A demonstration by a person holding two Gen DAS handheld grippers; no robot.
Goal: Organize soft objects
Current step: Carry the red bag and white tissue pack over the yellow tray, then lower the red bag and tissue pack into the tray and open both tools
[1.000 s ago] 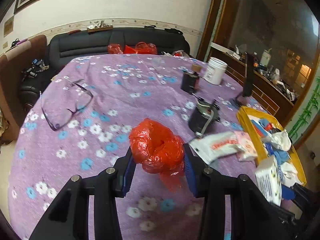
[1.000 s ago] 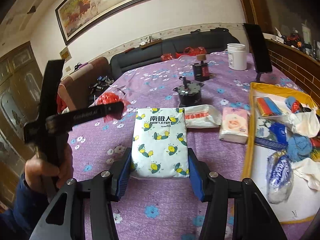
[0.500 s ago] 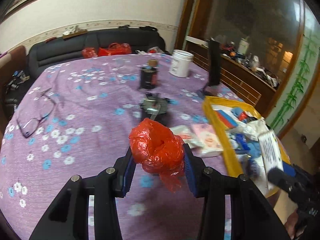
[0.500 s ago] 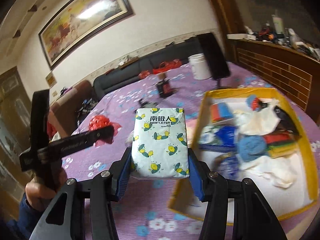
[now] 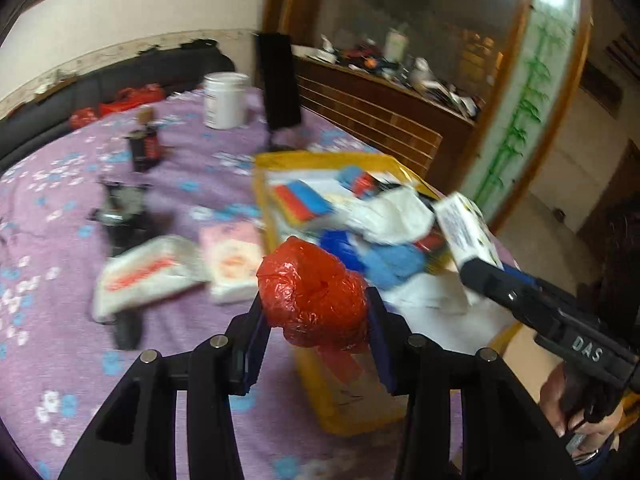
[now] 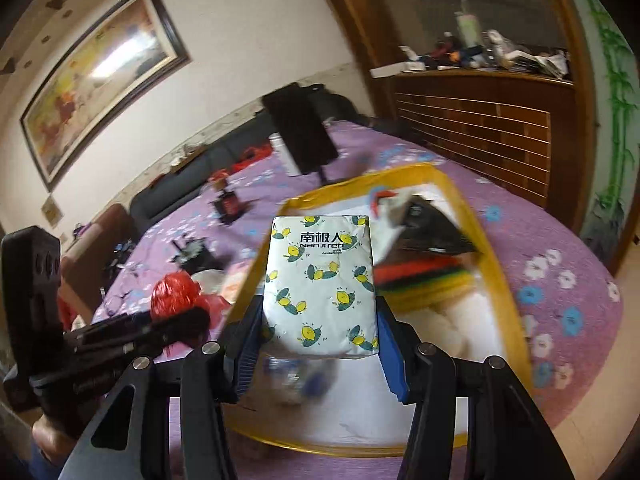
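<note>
My left gripper (image 5: 316,316) is shut on a crumpled red plastic bag (image 5: 314,298) and holds it above the near left edge of the yellow-rimmed tray (image 5: 260,176). My right gripper (image 6: 318,328) is shut on a white tissue pack with lemon print (image 6: 320,284) and holds it over the same tray (image 6: 496,264). The pack also shows in the left wrist view (image 5: 464,232), and the red bag in the right wrist view (image 6: 174,290). The tray holds several cloths and sponges.
Two more tissue packs (image 5: 148,272) (image 5: 234,258) lie on the purple flowered tablecloth left of the tray. A dark metal object (image 5: 120,210), a small dark bottle (image 5: 144,146), a white tub (image 5: 224,98) and a black stand (image 5: 278,80) are behind them.
Both grippers have swung right with their loads, from over the open tablecloth to over the yellow tray. Neither has let go.
</note>
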